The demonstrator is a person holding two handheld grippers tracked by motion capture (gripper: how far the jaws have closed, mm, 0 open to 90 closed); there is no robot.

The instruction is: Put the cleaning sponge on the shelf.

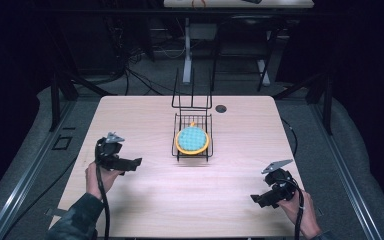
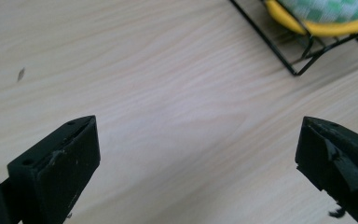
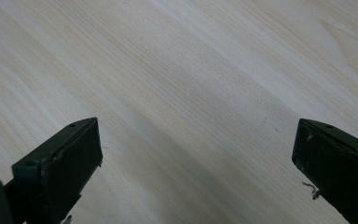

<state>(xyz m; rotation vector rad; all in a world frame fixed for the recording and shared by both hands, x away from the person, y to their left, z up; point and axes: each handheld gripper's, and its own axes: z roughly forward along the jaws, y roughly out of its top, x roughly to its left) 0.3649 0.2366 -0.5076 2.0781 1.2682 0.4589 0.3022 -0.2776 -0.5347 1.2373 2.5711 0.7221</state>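
Dark surroundings frame a pale wooden counter [image 1: 145, 200] with a black wire rack [image 1: 192, 136] near its middle. Resting flat in the rack is a round plate [image 1: 192, 140] with a yellow rim and a green checked face.

Left hand-held gripper [image 1: 130, 164]: released, jaws spread wide with nothing between them, positioned to the left of the rack and well apart from it. Its own view shows bare counter between the jaws and the rack corner beyond.

Right hand-held gripper [image 1: 260, 199]: released, jaws wide and empty, over bare counter to the right of the rack and nearer the person, well apart from it.

Assessment: the plate sits in the rack with neither gripper in contact. Placement appears complete; judged remaining work is minimal, at most clearing the hands away.
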